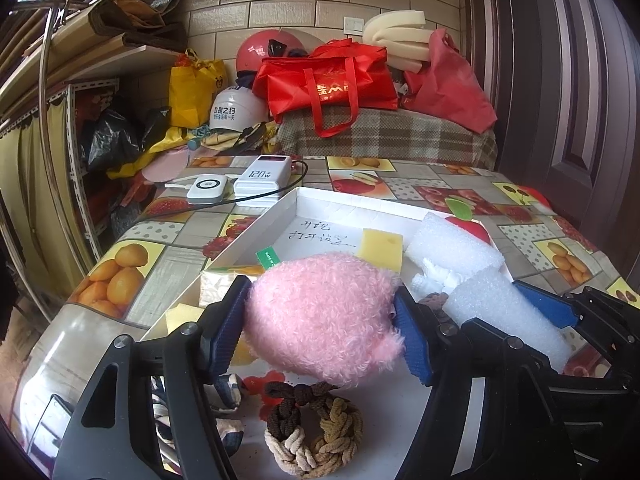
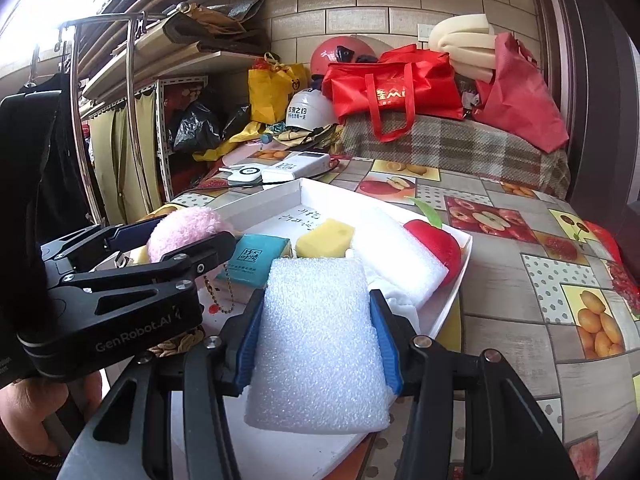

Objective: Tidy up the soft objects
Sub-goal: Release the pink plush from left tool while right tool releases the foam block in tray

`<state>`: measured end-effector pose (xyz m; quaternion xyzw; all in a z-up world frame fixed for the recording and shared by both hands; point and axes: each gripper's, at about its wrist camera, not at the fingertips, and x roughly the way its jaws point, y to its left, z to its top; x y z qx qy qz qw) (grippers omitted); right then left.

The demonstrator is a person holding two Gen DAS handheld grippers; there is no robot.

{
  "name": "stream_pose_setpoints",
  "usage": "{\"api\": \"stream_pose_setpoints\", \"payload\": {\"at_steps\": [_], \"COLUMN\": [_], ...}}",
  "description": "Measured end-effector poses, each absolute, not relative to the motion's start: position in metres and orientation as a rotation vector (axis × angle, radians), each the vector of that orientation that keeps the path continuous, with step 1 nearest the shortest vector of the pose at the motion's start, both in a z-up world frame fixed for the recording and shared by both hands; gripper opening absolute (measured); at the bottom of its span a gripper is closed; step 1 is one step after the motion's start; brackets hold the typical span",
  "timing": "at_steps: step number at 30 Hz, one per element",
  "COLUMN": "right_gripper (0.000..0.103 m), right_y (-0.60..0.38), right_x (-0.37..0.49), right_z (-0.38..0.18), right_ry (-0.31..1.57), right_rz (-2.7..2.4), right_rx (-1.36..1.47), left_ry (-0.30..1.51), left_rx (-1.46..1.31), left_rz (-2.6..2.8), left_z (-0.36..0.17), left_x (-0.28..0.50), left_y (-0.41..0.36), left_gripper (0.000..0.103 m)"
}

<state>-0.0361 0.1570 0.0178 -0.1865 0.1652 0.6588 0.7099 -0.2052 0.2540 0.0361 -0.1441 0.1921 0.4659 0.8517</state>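
left wrist view: near the bottom of the frame a braided ring point(image 1: 314, 432) of brown, tan and cream cord lies on the white tray point(image 1: 316, 204), and just above it the left gripper point(image 1: 320, 330) is clamped on the pink plush toy point(image 1: 324, 316), both blue pads pressing into its fur at mid frame. to its right the right gripper point(image 1: 484, 320) squeezes a white foam block point(image 1: 504, 312). in the right wrist view that block point(image 2: 320, 344) fills the lower centre, pinched at both sides by the pads of the right gripper point(image 2: 320, 344), and it hangs low over the tray's near edge.

both pieces seem ready to be set down inside the tray. to do that well, i would lower each one into a bare patch of cardboard, keep the two tongs from bumping since they sit close together, and let go only once the piece rests flat, as soft things spring back when released.

counted, near to far: one braided ring, one plush toy, two foam blocks point(image 2: 400, 248), one teal packet point(image 2: 260, 256), one yellow sponge point(image 2: 324, 238) clear in the right view, one red plush apple point(image 2: 436, 246). beyond the tray, in the upper middle, sit two white power banks point(image 1: 256, 184).
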Motion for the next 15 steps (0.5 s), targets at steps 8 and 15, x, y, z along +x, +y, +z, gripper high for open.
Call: {"api": "stream_pose_setpoints", "payload": {"at_steps": [8,15], "right_gripper": [0.103,0.103], "right_y": [0.153,0.149], "right_x": [-0.037,-0.041], "right_z": [0.02,0.021], "right_ry": [0.341,0.298], "right_rz": [1.446,1.438], "right_rx": [-0.404,-0.398], "left_ry": [0.332,0.315], "left_rx": [-0.305,-0.29], "left_rz": [1.041,1.057], "left_z": [0.04,0.042], "left_x": [-0.219,-0.22], "left_y": [0.249,0.245], "left_gripper": [0.103,0.103]}}
